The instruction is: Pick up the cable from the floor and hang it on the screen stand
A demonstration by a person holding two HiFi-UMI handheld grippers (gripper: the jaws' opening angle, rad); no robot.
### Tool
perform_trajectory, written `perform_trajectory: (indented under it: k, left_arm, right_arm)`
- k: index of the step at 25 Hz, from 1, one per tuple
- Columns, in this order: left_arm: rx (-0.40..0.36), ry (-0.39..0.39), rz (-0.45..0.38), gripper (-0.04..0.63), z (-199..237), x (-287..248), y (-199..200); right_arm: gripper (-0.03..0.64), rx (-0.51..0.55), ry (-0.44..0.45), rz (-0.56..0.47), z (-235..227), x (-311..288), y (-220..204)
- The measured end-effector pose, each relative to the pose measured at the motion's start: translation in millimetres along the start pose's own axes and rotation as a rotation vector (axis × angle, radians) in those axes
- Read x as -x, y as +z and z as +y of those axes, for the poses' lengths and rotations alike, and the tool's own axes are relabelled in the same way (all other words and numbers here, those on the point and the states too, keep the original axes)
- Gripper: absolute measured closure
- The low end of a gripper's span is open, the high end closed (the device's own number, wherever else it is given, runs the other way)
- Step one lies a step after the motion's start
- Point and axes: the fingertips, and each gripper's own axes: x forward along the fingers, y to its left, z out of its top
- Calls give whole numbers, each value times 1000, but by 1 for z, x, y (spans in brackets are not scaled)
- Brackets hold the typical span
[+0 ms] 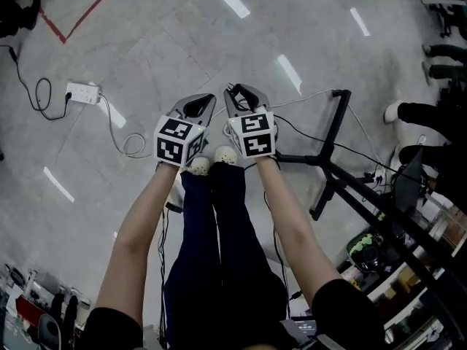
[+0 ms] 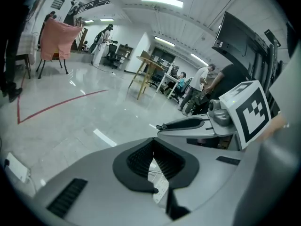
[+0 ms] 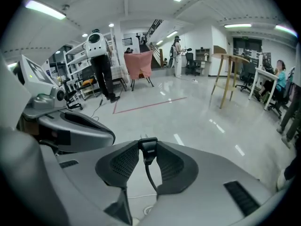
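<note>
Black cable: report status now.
Right gripper shut on black cable at its plug, cord hanging. Left gripper shut, empty. Black metal screen stand to the right; path looks clear.

A glossy grey floor (image 1: 168,28) fills the head view. A red line (image 1: 80,17) crosses its upper left corner. Below it, at left, lie a white power strip (image 1: 82,92) and a looping black cable (image 1: 38,97). A white cable (image 1: 131,148) curls left of centre. A black stand (image 1: 330,148) rests its legs at right.

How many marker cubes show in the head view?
2. One marker cube sits on the left hand-held gripper, the other on the right hand-held gripper, side by side at mid-frame. None seems hidden.
</note>
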Motion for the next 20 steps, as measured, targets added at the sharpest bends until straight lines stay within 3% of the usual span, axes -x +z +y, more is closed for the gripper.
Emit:
perform_trajectory:
  k: [10,20]
  left_arm:
    - [12,-27,-29,588,-66,55,81]
    - [-129,-129,-60,588,-164,109,159]
  right_arm:
    - [483,-28,-74,-97,0,116,81]
    - [483,-91,-178,-224,-12,251,144]
